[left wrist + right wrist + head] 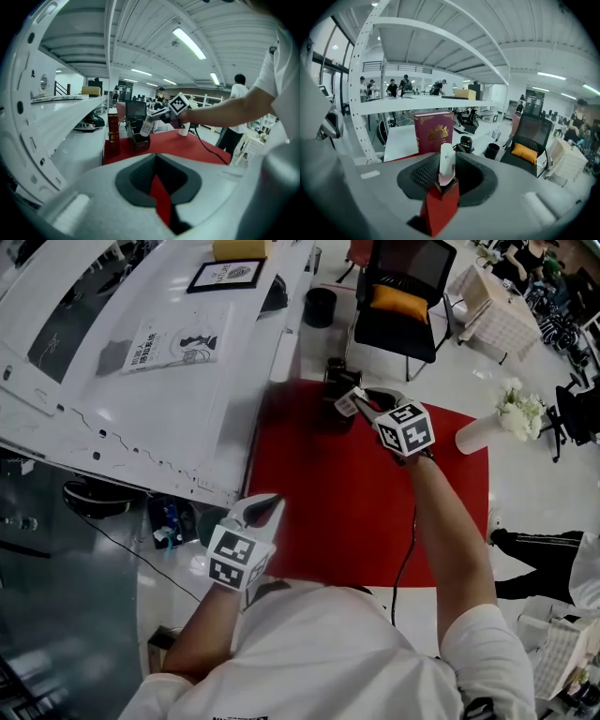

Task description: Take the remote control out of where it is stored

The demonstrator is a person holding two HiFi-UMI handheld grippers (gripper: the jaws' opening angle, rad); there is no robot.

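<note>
Head view: right gripper (361, 401) at upper centre, clenched on a slim white plastic remote control (345, 407). Just beyond it, a small dark open-topped box (341, 374) at the far edge of a red rectangular mat (328, 512). Left gripper (265, 505) low at centre left, over the mat's near left corner, well apart from the box. Black office chair with an orange cushion (403, 301) at the top, white vase of pale flowers (511, 418) at right.

Left gripper view: jaws of the left gripper (159, 176) drawn nearly together, only a thin sliver of red mat (197, 145) between them, nothing held. At mid-frame, the right gripper (157, 116) with the remote control (146, 126) tilted, its lower end right at the box's (139, 141) open top; not clear whether fully out. Upright maroon book (113, 133) just left of the box.

Right gripper view: right gripper (446, 180) at lower centre, pads pressed on the lower part of the remote control (446, 161), which stands upright. Behind it, the maroon book (433, 132) with a gold crest, and a black remote with a red button (465, 143) to its right.
</note>
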